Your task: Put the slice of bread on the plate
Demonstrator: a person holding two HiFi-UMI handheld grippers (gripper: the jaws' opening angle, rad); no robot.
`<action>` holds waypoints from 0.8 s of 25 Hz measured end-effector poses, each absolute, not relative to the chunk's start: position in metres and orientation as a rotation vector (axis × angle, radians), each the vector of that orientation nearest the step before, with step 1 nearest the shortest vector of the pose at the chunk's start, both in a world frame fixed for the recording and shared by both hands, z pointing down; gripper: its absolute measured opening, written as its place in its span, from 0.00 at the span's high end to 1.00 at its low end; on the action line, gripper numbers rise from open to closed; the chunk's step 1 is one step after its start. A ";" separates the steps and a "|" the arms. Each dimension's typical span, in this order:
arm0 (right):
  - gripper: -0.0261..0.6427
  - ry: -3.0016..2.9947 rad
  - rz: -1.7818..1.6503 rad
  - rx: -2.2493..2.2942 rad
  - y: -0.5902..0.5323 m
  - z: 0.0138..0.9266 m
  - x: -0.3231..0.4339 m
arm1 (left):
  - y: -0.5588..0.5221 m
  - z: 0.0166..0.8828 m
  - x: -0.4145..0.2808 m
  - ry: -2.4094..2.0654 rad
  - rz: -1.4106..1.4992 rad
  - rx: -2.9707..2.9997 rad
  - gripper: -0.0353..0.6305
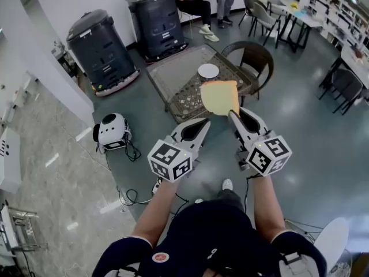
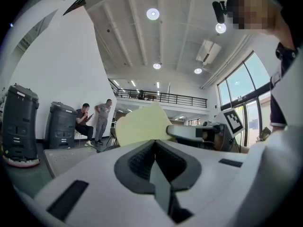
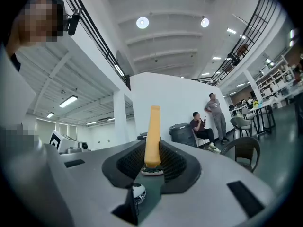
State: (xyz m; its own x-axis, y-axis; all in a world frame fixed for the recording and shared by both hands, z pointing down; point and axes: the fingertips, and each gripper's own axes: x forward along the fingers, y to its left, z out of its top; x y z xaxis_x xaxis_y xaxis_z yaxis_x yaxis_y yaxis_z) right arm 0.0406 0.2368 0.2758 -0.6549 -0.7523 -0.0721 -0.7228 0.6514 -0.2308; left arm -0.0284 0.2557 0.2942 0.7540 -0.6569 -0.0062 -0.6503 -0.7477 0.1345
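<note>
A pale yellow slice of bread (image 1: 219,96) stands upright in my right gripper (image 1: 233,115), whose jaws are shut on its lower edge. In the right gripper view the slice of bread (image 3: 152,135) shows edge-on, rising from between the pads of the right gripper (image 3: 151,162). The slice hangs in the air before the near edge of a low glass-topped table (image 1: 179,79). A small white plate (image 1: 208,70) lies on that table, beyond the slice. My left gripper (image 1: 203,123) is held level beside the right one, shut with nothing in it; its view shows the bread (image 2: 142,125) ahead of the left gripper (image 2: 155,148).
A dark wicker chair (image 1: 253,56) stands right of the table. Two black wheeled machines (image 1: 104,48) (image 1: 155,22) stand behind it. A white device (image 1: 112,130) with cables lies on the floor at left. People (image 1: 193,2) sit and stand at the back; tables and chairs (image 1: 288,16) fill the far right.
</note>
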 end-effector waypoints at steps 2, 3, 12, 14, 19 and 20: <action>0.83 2.700 -0.273 -1.225 0.237 0.278 0.039 | 0.256 0.297 -0.031 -1.050 -0.081 2.827 0.94; 0.83 2.697 -0.273 -1.229 0.237 0.279 0.038 | 0.255 0.297 -0.032 -1.046 -0.082 2.829 0.94; 0.83 2.675 -0.304 -1.258 0.228 0.283 0.042 | 0.241 0.300 -0.032 -1.008 -0.086 2.832 0.94; 0.83 2.664 -0.318 -1.255 0.223 0.283 0.045 | 0.236 0.300 -0.029 -1.002 -0.088 2.830 0.94; 0.83 2.656 -0.332 -1.258 0.202 0.288 0.056 | 0.215 0.306 -0.021 -1.006 -0.085 2.824 0.94; 0.83 2.656 -0.334 -1.256 0.195 0.289 0.058 | 0.208 0.307 -0.020 -1.009 -0.082 2.822 0.94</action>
